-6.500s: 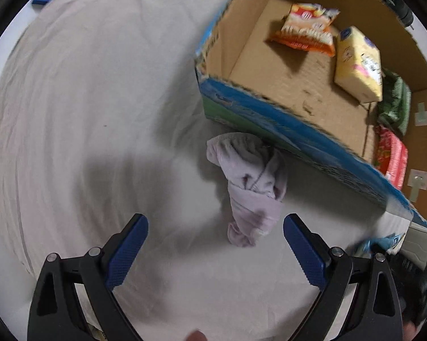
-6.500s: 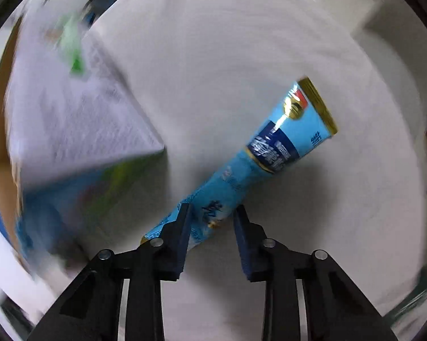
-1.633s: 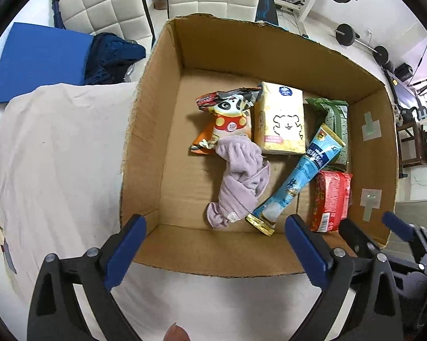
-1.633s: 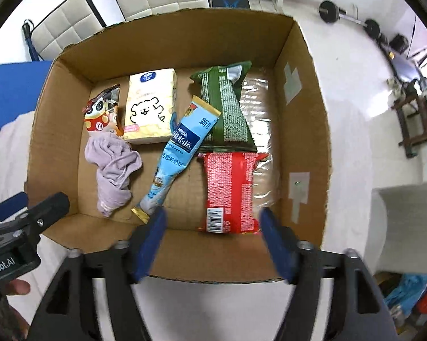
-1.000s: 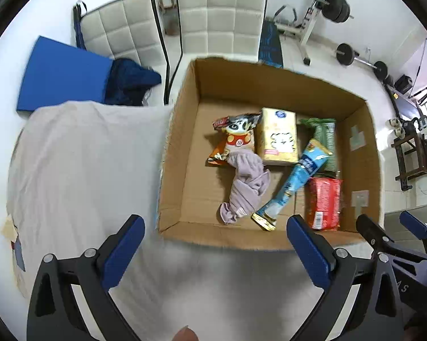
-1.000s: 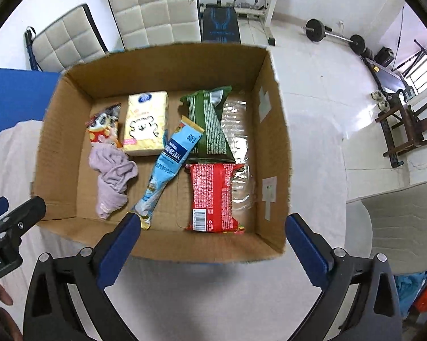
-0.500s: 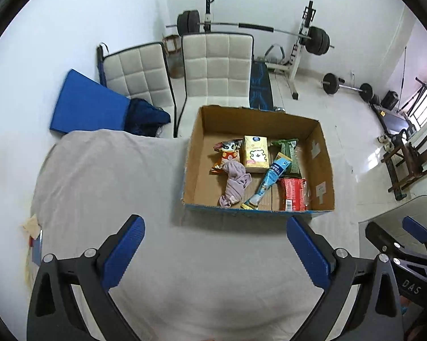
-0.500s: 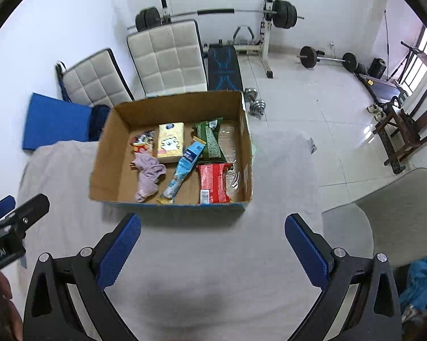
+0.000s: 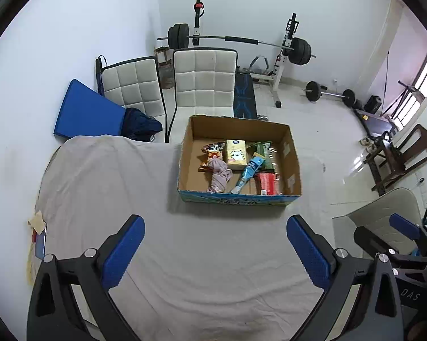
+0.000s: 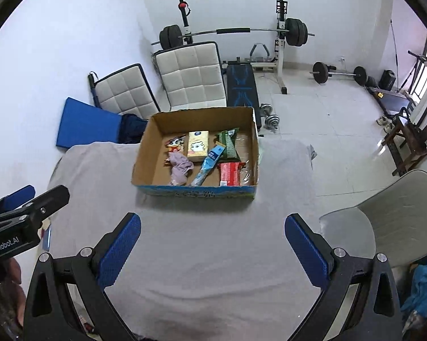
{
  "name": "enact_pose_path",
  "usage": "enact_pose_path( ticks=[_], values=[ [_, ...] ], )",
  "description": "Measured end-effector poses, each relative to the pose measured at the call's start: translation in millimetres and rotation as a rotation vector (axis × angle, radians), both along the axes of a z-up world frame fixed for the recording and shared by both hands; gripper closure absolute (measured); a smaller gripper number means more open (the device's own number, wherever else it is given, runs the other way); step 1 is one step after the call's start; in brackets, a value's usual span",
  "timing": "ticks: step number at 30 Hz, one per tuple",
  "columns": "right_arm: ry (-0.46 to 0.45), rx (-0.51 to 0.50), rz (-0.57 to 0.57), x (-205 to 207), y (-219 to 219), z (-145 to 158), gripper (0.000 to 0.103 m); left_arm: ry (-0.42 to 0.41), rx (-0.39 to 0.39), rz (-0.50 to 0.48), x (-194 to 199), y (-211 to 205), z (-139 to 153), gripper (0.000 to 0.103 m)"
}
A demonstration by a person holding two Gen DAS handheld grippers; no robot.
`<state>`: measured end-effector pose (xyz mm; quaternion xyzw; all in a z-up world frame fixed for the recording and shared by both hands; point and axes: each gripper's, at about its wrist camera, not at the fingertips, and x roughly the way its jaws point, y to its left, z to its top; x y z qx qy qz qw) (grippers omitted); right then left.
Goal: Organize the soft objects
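The left gripper [image 9: 215, 251] is held wide open and nothing is gripped between its blue pads. The right gripper [image 10: 212, 248] is also spread wide and empty. Both are raised above a table covered with a grey cloth [image 9: 105, 187].

Ahead of the two claws, well apart from the fingertips, a cardboard box [image 9: 239, 197] is seen on the cloth. Inside it are laid a crumpled lilac cloth [image 9: 218, 176], a light blue tube [image 9: 247, 174] just right of it, a red packet [image 9: 266, 183], a yellow tissue pack [image 9: 235, 153], a green packet [image 9: 261, 152] and a cartoon snack bag [image 9: 212, 153].
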<state>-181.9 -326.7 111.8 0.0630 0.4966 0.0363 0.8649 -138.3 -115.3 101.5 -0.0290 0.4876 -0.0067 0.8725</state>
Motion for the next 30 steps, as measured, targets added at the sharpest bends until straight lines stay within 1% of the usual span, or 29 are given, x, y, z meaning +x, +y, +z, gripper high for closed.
enact_pose_path(
  ticks=[5,10,15,18,24,30],
  values=[
    [-0.016,-0.012,0.011,-19,1,22,0.0,-0.019,-0.005,0.003,-11,-2,10,0.0],
    [-0.049,-0.044,0.016,-24,5,35,0.0,-0.028,0.004,-0.005,-15,-7,13,0.0],
    [-0.077,-0.077,0.004,-16,4,41,0.0,-0.044,0.023,0.0,-11,-11,14,0.0],
    [-0.085,-0.079,0.001,-7,2,42,0.0,-0.062,0.035,0.007,-10,-11,17,0.0],
    [-0.114,-0.094,-0.004,7,1,46,0.0,-0.089,0.035,0.034,-3,-7,21,0.0],
    [-0.136,-0.101,-0.011,18,-4,50,0.0,-0.098,0.038,0.045,3,-6,22,0.0]
  ],
)
